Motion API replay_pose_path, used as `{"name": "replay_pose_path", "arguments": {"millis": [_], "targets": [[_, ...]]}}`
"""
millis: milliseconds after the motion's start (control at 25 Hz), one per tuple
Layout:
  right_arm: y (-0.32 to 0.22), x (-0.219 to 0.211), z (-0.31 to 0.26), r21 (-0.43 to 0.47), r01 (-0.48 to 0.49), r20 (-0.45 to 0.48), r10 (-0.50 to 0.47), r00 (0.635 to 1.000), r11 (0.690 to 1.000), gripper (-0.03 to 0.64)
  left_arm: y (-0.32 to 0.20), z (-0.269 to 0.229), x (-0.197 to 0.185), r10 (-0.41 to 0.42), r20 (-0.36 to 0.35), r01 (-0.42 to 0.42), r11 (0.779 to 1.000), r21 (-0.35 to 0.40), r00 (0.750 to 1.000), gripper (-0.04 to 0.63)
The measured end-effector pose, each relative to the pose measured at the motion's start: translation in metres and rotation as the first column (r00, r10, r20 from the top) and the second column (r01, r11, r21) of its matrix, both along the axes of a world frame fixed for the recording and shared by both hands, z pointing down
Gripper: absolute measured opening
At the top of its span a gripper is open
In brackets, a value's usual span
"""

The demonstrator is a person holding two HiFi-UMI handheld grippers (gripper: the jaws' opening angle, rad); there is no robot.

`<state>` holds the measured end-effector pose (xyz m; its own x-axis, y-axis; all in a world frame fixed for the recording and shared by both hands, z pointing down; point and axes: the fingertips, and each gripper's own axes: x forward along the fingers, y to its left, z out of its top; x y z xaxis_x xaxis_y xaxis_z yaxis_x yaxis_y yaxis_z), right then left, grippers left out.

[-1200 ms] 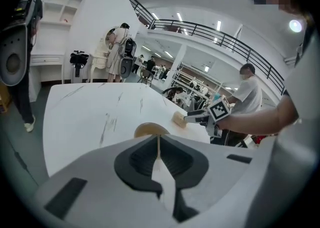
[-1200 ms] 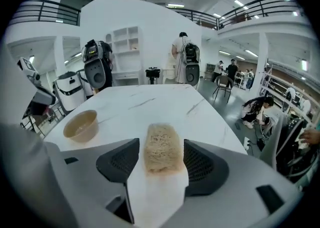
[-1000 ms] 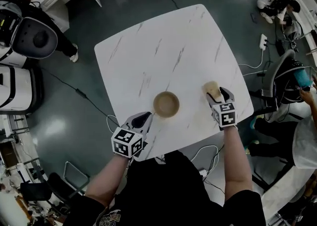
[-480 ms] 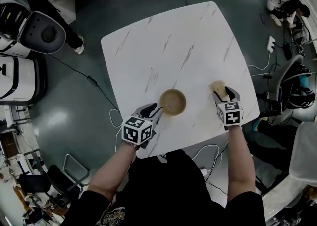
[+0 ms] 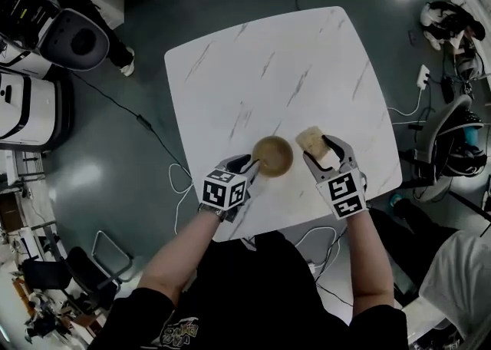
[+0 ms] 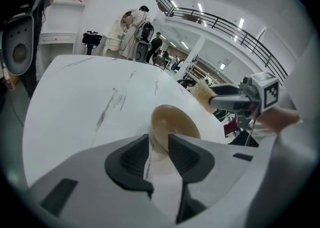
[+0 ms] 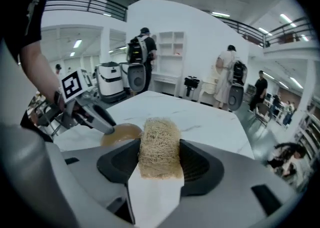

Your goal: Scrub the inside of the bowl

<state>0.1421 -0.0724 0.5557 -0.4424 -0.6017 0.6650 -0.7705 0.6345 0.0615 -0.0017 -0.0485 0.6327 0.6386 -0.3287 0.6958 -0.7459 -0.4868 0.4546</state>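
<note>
The bowl [image 5: 272,156] is seen near the worktop's [image 5: 268,64] front edge. Its rim stands between the opening jaws of the left tool [image 5: 250,166]. A scrubber [image 5: 309,139] is clamped in the right tool [image 5: 316,149] just beside the bowl. Bare marble stretches beyond.

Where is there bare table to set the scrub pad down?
The far half of the white marble table is bare, from the round brown bowl out to the far edge. The near edge is crowded: the left tool, jaws opening round the bowl's rim, and the right tool, clamping the tan fibre scrub pad, flank the bowl.
</note>
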Motion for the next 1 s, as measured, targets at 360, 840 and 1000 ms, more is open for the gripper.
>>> {"name": "replay_pose_path", "arguments": {"millis": [360,840,1000], "targets": [[0.021,-0.079,0.017,-0.018,0.404,-0.321,-0.388,0.864,0.914,0.256,-0.003,-0.003,0.006,0.007,-0.006,-0.007,1.000,0.000,1.000,0.114],[0.022,-0.091,0.040,-0.071,0.502,-0.429,-0.481,0.765,0.862,0.256,-0.006,0.007,0.013,0.027,0.075,-0.027,1.000,-0.001,0.997,0.116],[0.021,-0.091,0.045,-0.083,0.546,-0.498,-0.509,0.702,0.834,0.256,-0.009,0.005,0.018,0.085,0.166,-0.093,0.995,0.046,0.982,0.080]]}}
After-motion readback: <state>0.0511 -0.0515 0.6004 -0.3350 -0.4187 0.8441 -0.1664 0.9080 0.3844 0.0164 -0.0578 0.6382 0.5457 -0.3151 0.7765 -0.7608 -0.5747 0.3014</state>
